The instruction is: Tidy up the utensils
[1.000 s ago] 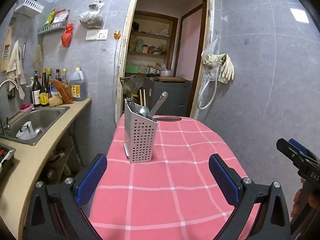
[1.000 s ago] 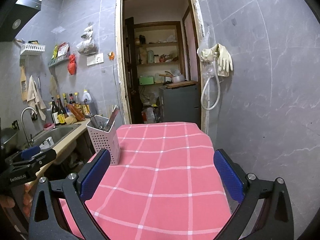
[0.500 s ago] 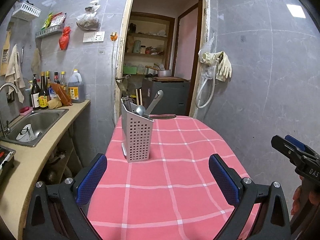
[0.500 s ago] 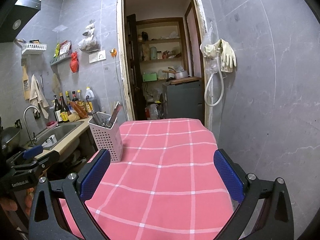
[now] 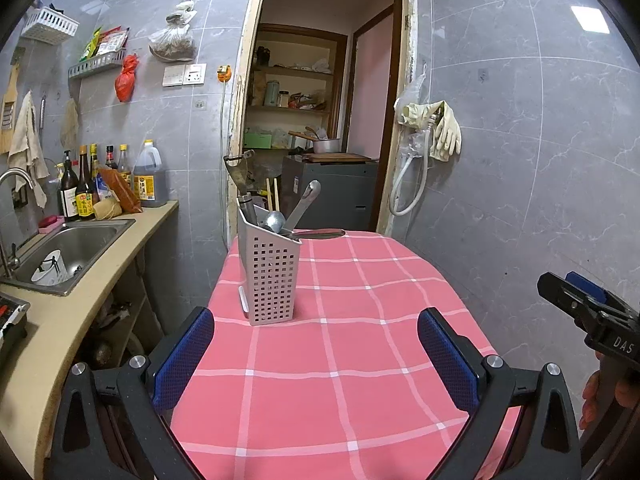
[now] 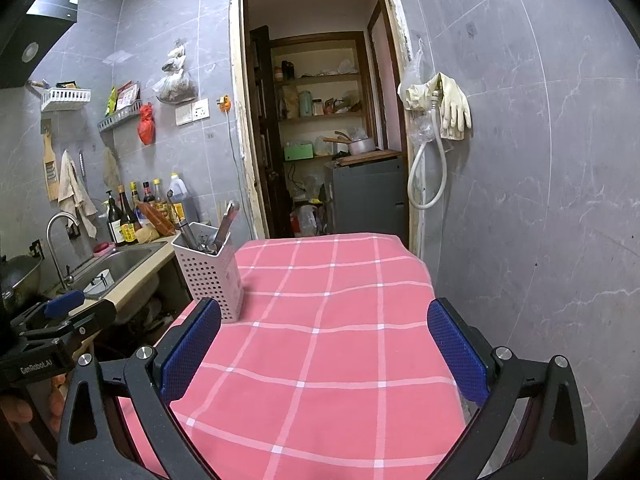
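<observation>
We have drawn both grippers back from the utensil holder (image 5: 270,276) over the last second; left gripper (image 5: 316,354) and right gripper (image 6: 324,350) hang with jaws wide apart, empty. The holder stands upright on the desk (image 5: 340,380), utensils (image 5: 276,220) inside, so the sorting looks done.

Likely home kitchen: sink (image 5: 76,248), sauce bottles (image 5: 84,190).
</observation>
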### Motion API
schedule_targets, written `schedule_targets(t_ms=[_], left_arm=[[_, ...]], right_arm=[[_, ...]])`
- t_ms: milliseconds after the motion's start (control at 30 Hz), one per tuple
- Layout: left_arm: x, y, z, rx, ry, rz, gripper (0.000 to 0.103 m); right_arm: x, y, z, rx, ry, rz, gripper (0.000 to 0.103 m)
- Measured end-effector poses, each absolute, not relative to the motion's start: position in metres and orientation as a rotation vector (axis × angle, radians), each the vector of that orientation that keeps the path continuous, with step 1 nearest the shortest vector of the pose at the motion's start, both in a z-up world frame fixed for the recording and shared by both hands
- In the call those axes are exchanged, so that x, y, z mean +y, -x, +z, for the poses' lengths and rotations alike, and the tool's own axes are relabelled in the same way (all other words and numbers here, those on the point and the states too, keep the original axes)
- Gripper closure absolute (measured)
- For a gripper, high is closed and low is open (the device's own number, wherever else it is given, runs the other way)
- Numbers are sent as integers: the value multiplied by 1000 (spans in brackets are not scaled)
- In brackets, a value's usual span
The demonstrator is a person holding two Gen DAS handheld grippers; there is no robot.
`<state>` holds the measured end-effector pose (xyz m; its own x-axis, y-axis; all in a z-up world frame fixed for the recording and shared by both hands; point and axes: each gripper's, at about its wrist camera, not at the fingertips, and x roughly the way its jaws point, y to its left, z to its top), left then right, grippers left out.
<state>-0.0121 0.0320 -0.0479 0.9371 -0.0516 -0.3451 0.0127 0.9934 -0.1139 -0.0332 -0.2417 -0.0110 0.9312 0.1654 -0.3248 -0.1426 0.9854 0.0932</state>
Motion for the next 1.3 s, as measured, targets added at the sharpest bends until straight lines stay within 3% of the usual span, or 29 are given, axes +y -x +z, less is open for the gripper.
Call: schedule_targets(t_ms=[1300], left_arm=[[33,12,-47,354,114,-29,0]], right_arm=[[-230,36,-17,347,-68,165,2]])
